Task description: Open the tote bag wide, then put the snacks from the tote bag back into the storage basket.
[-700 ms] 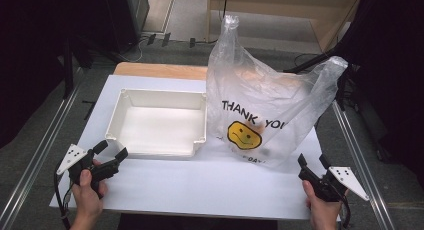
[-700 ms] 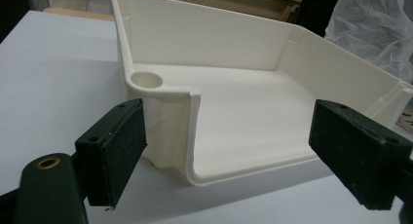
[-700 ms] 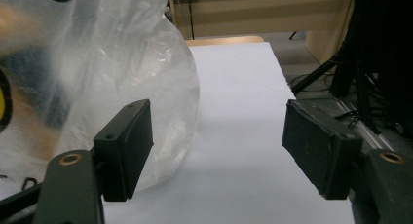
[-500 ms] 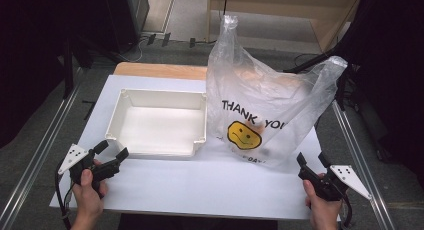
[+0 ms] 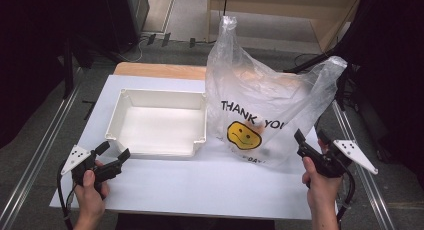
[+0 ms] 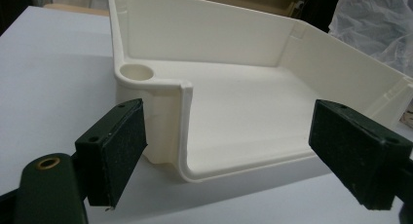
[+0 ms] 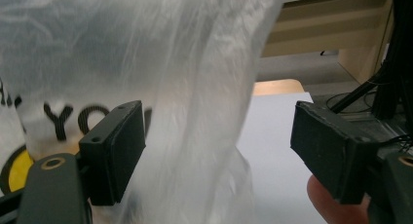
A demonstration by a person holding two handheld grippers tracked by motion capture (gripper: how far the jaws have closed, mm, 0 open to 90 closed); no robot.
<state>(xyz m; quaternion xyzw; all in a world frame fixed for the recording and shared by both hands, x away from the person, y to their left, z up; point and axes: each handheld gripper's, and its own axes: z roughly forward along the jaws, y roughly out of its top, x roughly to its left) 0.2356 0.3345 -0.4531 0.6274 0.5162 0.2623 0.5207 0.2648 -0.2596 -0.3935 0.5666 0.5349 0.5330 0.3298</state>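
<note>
**Bag and tray wait, both grippers poised**

White desk point(image 5: 200, 185) fills the middle of a dim room, with a wooden shelf unit behind it at the far side. Largest on it is the clear plastic bag point(image 5: 260, 105), standing upright on the right half, printed with a smiley face. Touching its left side sits the empty cream tray point(image 5: 160, 122). The left gripper point(image 5: 111, 155) hovers at the tray's near left corner, jaws spread wide and empty. The right gripper point(image 5: 310, 139) sits at the bag's near right edge, jaws released, with loose plastic between them but not pinched. Nothing looks started: no grasp is made, the tray holds nothing, and every handling step remains.
</note>
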